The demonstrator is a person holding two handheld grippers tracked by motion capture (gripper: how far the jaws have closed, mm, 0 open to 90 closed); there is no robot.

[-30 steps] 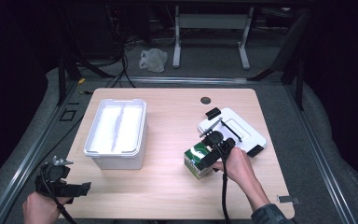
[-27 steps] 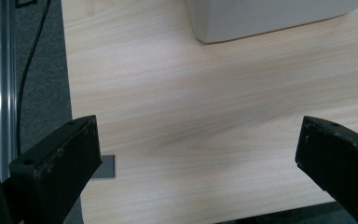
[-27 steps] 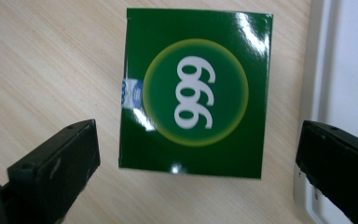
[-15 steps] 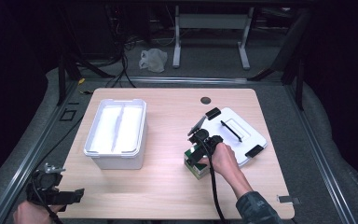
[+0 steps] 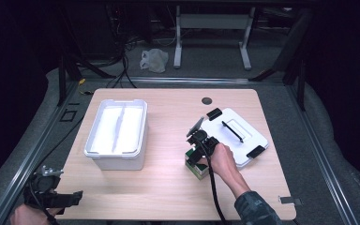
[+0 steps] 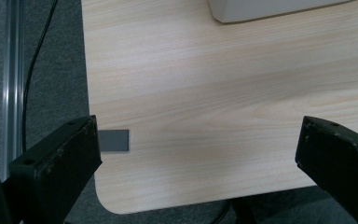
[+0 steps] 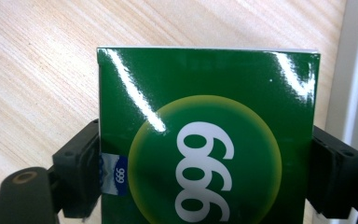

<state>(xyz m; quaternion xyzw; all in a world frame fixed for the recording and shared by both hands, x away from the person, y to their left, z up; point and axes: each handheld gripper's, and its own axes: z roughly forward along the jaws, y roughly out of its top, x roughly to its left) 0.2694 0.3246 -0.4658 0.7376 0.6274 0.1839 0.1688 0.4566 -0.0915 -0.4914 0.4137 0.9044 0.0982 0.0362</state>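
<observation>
A glossy green box printed with white numerals in a yellow circle stands on the wooden table, right of centre. My right gripper comes down over it, with one black jaw pressed against each side. In the high view the green box sits under the right gripper and the person's hand. My left gripper hovers at the table's near left corner. In its own view the left gripper stands wide open over bare wood, with nothing between the jaws.
An open white bin stands left of centre; its base edge shows ahead of the left gripper. A white lid with black clips lies to the right of the box. A small grey tag lies at the table's edge.
The right hand and gripper have shifted left and tilted down over the green box. The left gripper has drawn back and down toward the near left corner.
</observation>
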